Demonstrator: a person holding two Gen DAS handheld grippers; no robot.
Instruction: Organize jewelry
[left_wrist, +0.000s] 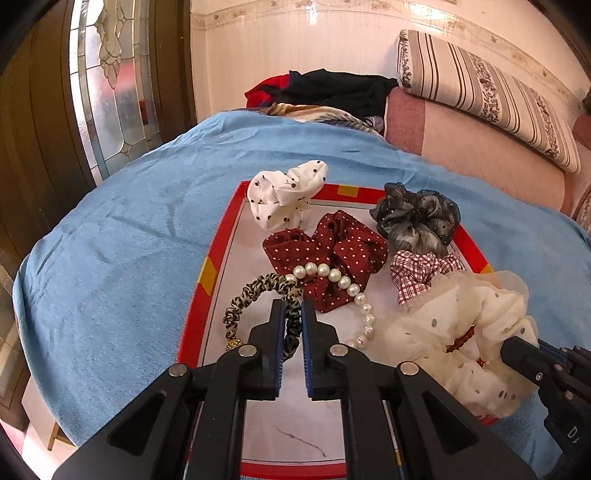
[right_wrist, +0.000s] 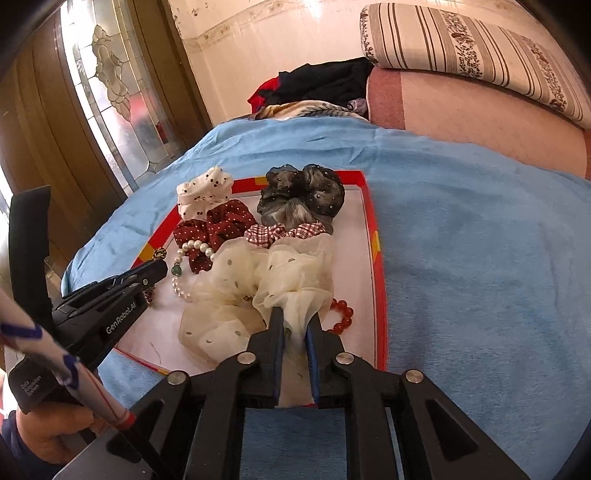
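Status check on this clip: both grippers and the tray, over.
Left gripper shut on leopard hair tie. Right gripper shut on cream scrunchie. Pearl bracelet, other scrunchies crowd tray.

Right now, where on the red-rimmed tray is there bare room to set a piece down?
Red-rimmed white tray: bare strip along the left rim beside the leopard-print hair tie; bare near edge under the left tongs; bare right strip past the red bead bracelet. Crowded: middle and far end, around the dark red polka-dot scrunchie and cream chiffon scrunchie, held by the right tongs.
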